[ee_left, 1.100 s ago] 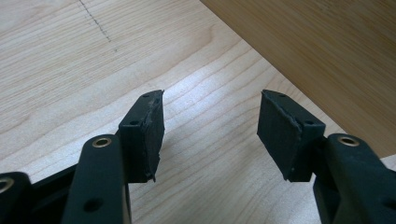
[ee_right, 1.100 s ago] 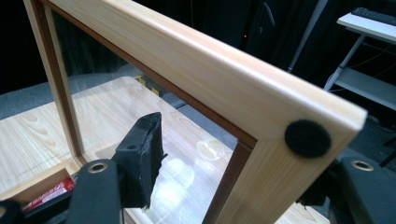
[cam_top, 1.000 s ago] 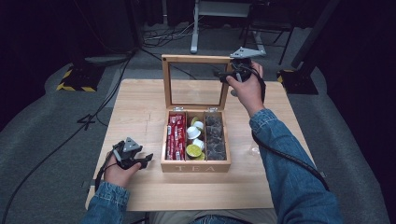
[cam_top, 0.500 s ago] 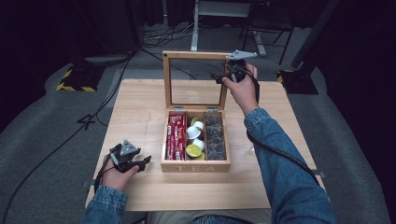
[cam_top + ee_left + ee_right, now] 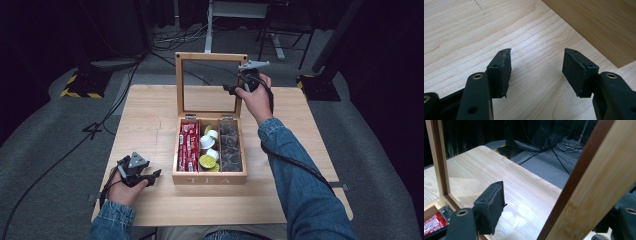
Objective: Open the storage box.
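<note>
A: Wooden glass-paned lid [image 5: 211, 82] of the tea box [image 5: 210, 179] stands upright, its frame between the right gripper [image 5: 243, 87] jaws, which have just been opening, pads off it.

B: Left gripper [image 5: 148, 178]? Half-open, holding nothing, box just beside it.

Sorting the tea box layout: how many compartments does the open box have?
3, side by side in the tea box: the left compartment holds red packets, the middle one white and yellow-green capsules, the right one dark items. None looks hidden.
</note>
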Motion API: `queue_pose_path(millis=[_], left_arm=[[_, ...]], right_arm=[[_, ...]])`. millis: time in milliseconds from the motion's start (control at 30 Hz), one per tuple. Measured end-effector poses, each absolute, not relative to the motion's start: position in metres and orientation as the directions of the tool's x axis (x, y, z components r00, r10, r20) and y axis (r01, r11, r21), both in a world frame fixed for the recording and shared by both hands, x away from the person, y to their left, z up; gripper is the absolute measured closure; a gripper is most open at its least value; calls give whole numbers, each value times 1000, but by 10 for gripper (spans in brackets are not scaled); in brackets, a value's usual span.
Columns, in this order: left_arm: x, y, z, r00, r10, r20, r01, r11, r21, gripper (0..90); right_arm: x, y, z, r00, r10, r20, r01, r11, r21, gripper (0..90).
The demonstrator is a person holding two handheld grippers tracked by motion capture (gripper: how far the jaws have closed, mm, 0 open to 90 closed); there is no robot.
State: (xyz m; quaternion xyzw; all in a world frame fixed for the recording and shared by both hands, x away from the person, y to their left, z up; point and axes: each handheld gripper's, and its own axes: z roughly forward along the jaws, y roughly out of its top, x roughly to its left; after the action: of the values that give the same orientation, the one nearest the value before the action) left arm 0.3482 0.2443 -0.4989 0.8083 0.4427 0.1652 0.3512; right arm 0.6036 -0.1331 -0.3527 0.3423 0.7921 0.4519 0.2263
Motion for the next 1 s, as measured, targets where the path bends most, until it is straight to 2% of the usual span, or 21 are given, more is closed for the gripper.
queue_pose_path(millis=[367, 600, 700, 767, 1000], left_arm=[[351, 242, -500, 563, 825, -45, 596, -367, 714, 406], [355, 242, -502, 564, 824, -50, 594, -363, 718, 407], [356, 242, -502, 567, 822, -51, 593, -365, 718, 405], [357, 243, -502, 566, 823, -50, 592, -363, 720, 394], [361, 242, -503, 577, 816, -32, 583, -384, 715, 365]], right_arm=[[603, -143, -355, -639, 769, -38, 351, 335, 875, 270], [595, -158, -342, -632, 775, -28, 337, 306, 890, 256], [590, -168, -335, -638, 769, -37, 337, 321, 885, 263], [583, -178, -328, -647, 762, -22, 357, 327, 875, 305], [557, -195, -315, -690, 724, 6, 346, 323, 881, 321]])
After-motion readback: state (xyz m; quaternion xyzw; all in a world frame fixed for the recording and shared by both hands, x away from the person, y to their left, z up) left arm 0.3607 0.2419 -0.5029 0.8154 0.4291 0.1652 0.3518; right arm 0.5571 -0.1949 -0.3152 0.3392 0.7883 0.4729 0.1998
